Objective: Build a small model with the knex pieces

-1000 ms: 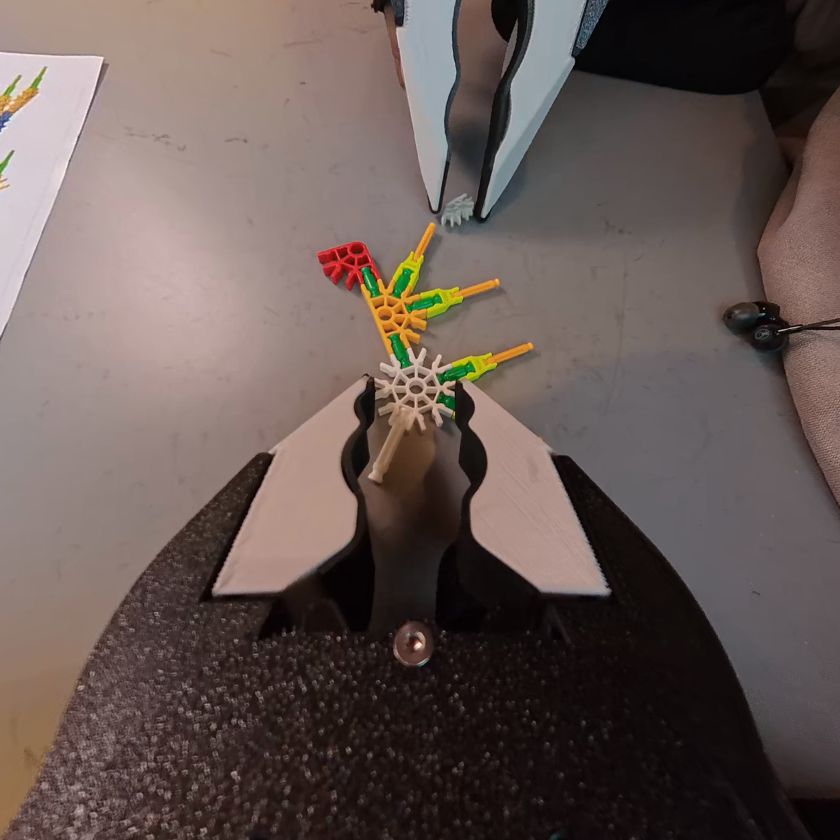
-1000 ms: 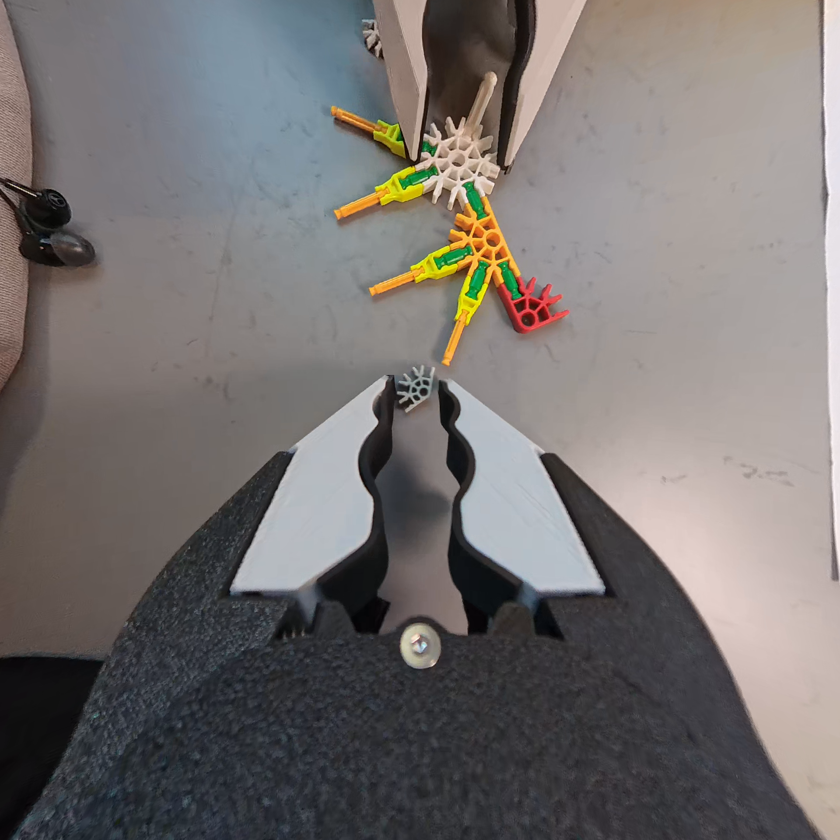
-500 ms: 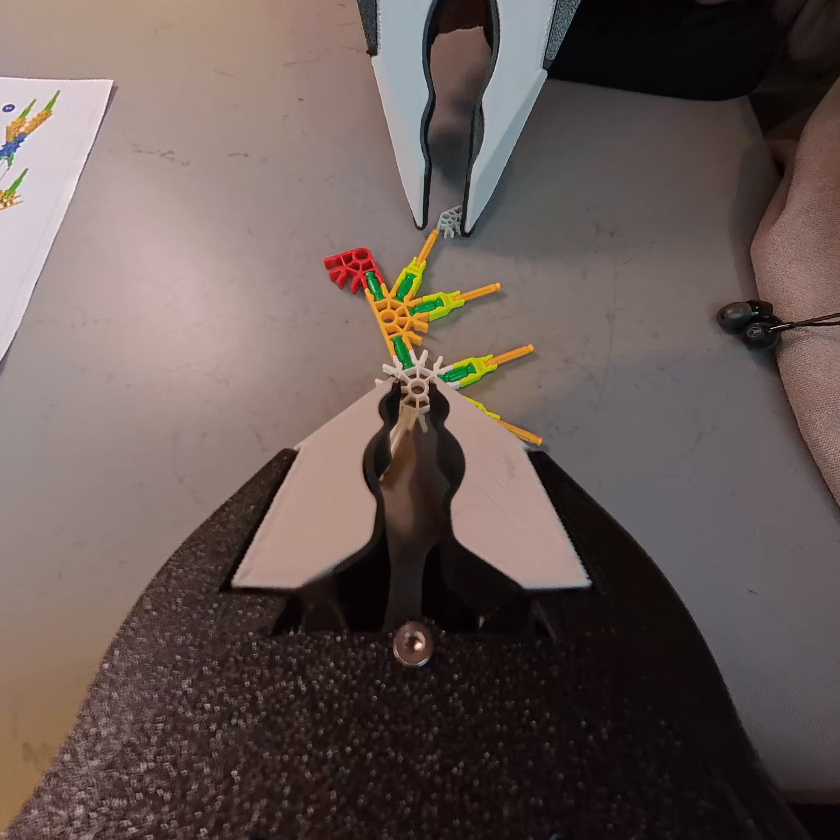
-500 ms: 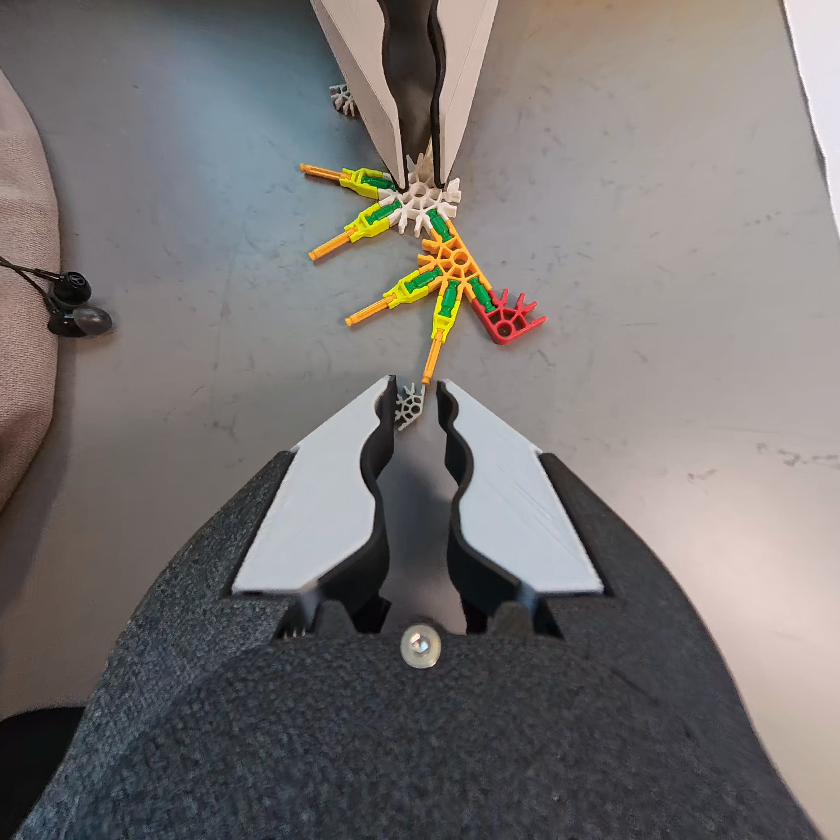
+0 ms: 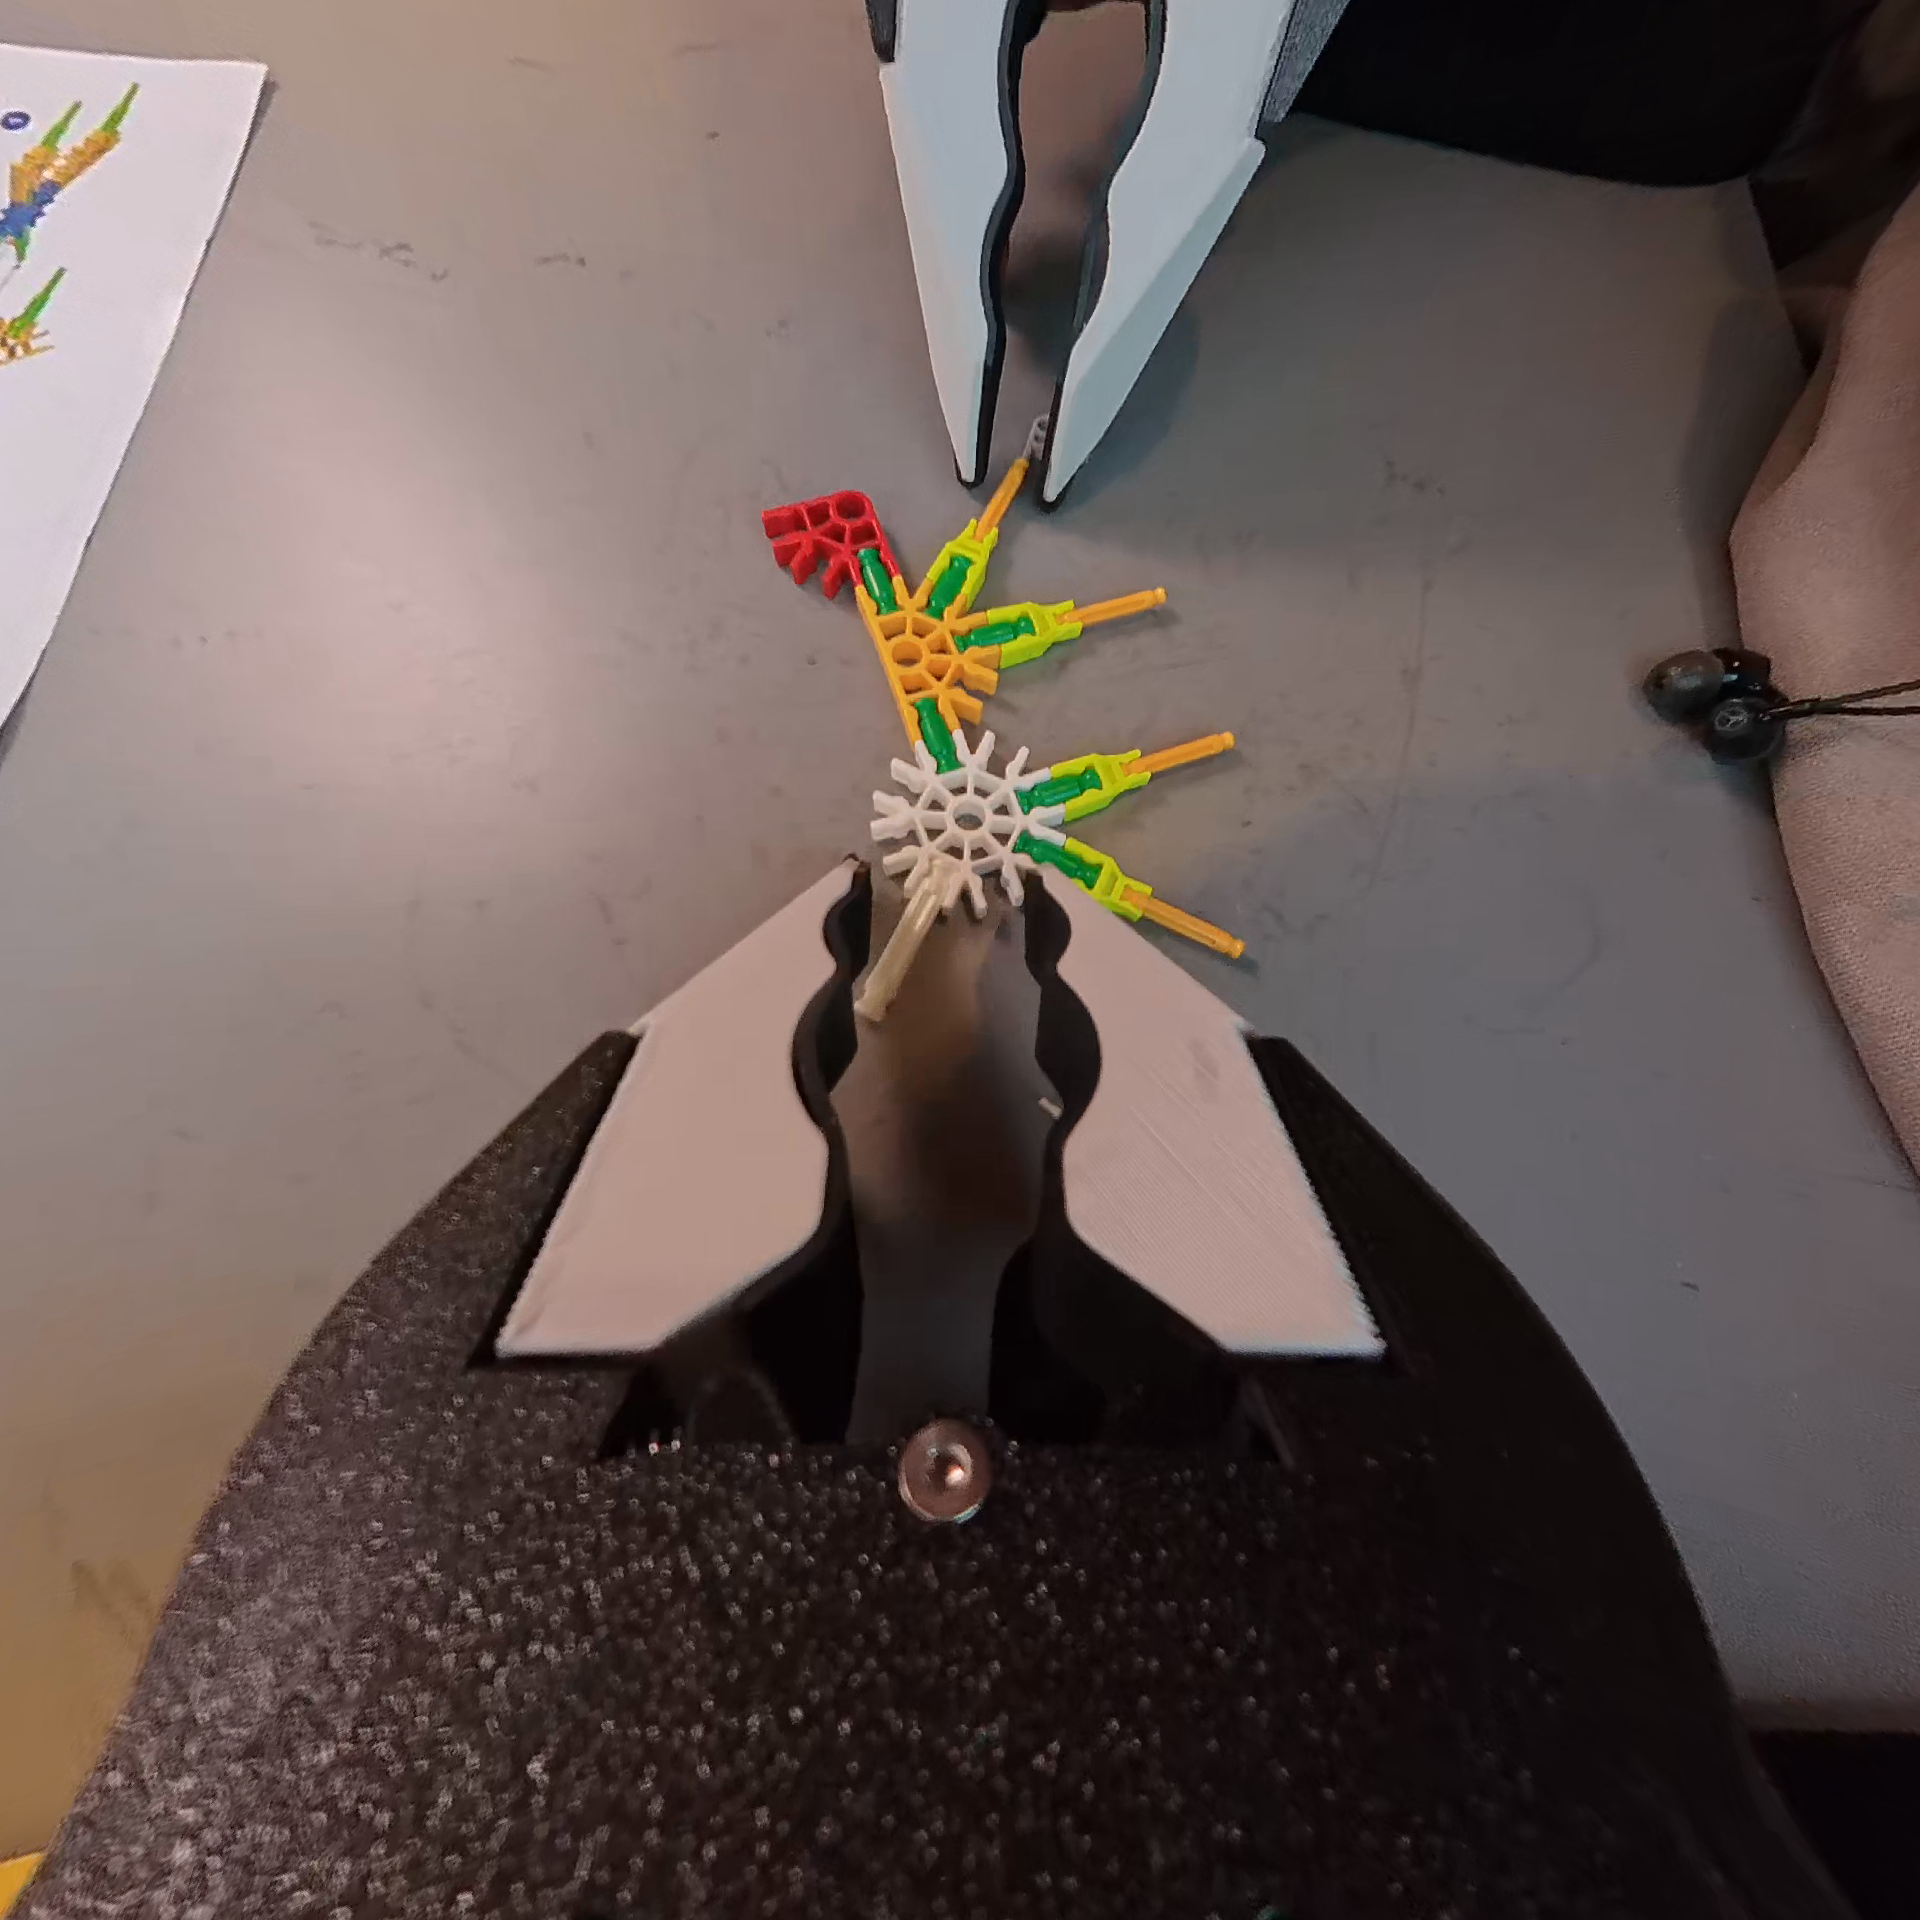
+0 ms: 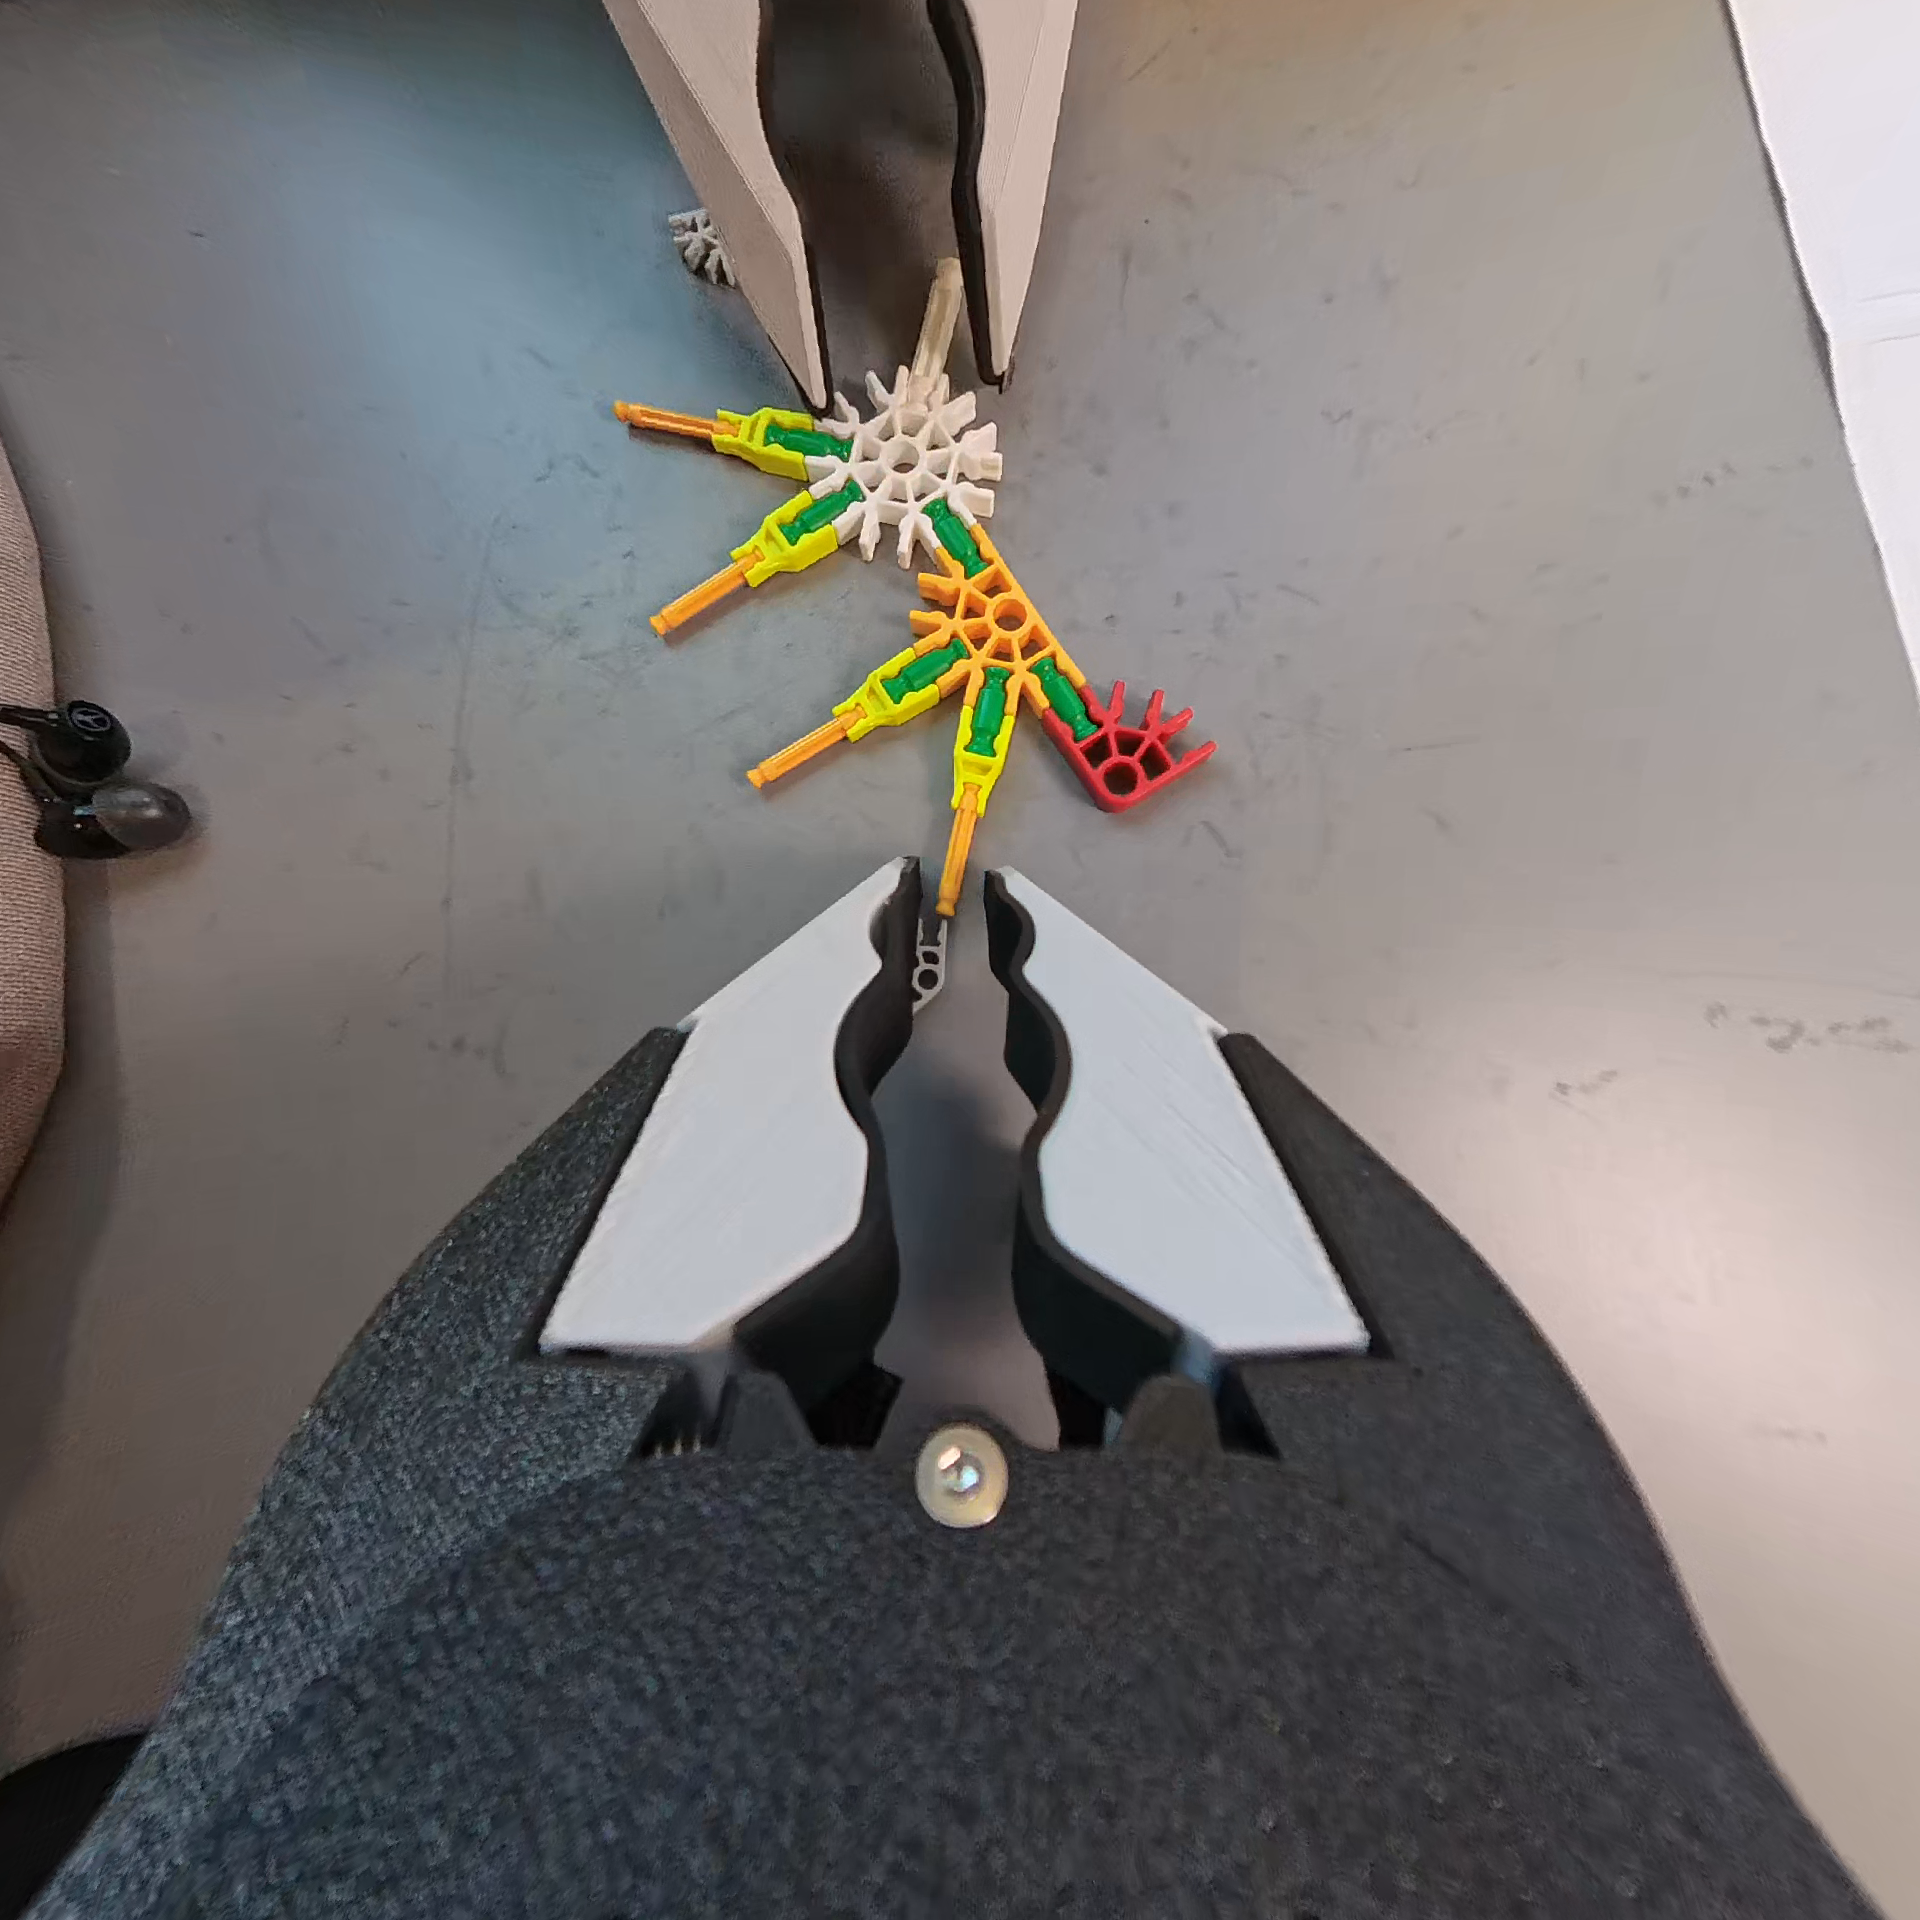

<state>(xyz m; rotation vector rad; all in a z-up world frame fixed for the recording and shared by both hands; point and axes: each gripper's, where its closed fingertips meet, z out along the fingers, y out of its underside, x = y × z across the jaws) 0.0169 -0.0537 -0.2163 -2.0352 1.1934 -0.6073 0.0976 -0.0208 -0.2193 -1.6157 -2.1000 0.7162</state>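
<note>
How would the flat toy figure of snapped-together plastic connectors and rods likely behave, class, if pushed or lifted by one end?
The toy figure looks light, so a push would probably slide it across the grey table. It lies flat, so it is unlikely to roll. Thin orange rods and snap joints by the white connector might flex or pop apart.

Even light, soft shadows, wide-angle edge distortion

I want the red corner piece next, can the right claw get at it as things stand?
Probably yes: the red corner piece lies bare on the table just ahead of the right claw, to its right. But a small grey piece sits between the fingers.
</note>
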